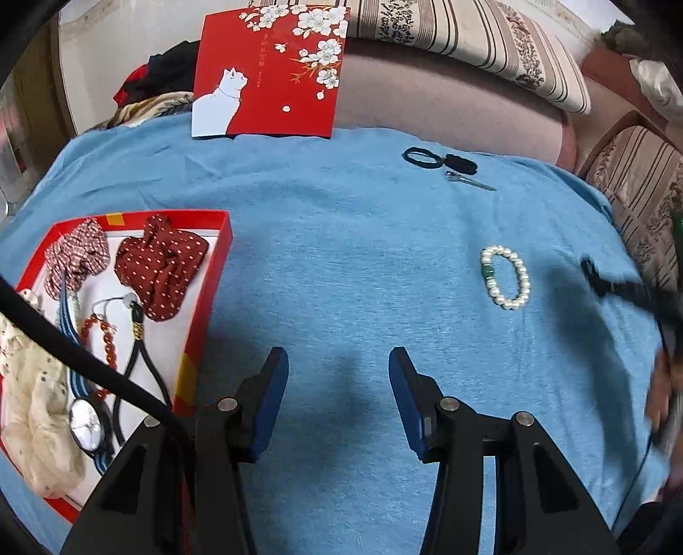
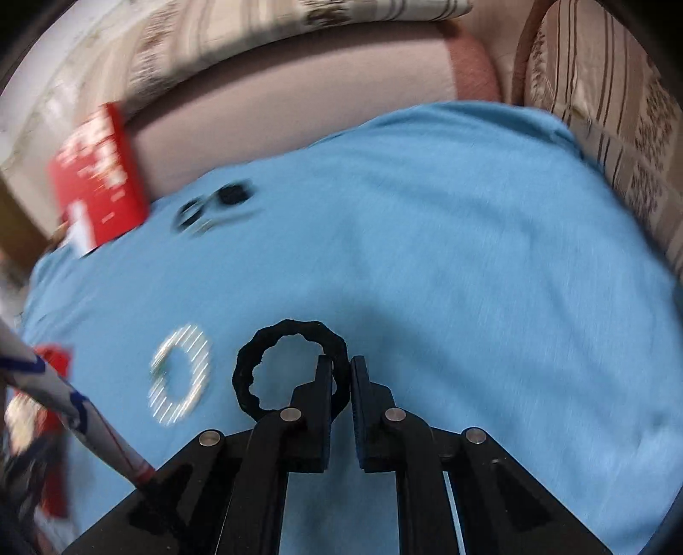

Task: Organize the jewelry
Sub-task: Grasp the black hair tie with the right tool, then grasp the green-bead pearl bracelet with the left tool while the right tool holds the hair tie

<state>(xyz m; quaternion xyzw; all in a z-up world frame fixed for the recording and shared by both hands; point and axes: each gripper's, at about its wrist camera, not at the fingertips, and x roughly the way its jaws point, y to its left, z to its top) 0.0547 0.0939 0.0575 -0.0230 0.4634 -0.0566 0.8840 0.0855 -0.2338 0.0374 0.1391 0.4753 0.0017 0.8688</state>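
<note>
At my far left the red tray (image 1: pixel 222 256) sits at the cloth's edge, already packed with scrunchies (image 1: pixel 160 267), a red bead strand (image 1: pixel 104 337) and a round pendant on black cord (image 1: pixel 87 425). My left claw (image 1: pixel 337 384) hangs with its blue pads spread wide over bare blue cloth (image 1: pixel 341 239), with free room ahead. Farther right the pearl bracelet (image 1: pixel 506 277) lies flat and alone; black hair ties and a silver clip (image 1: pixel 444 164) rest near the far edge, beside the propped red cat lid (image 1: pixel 269 72). My right claw (image 2: pixel 341 371) pinches a black scalloped hair ring (image 2: pixel 264 341) above the cloth. A striped sofa (image 1: pixel 491 38) rims the back.
</note>
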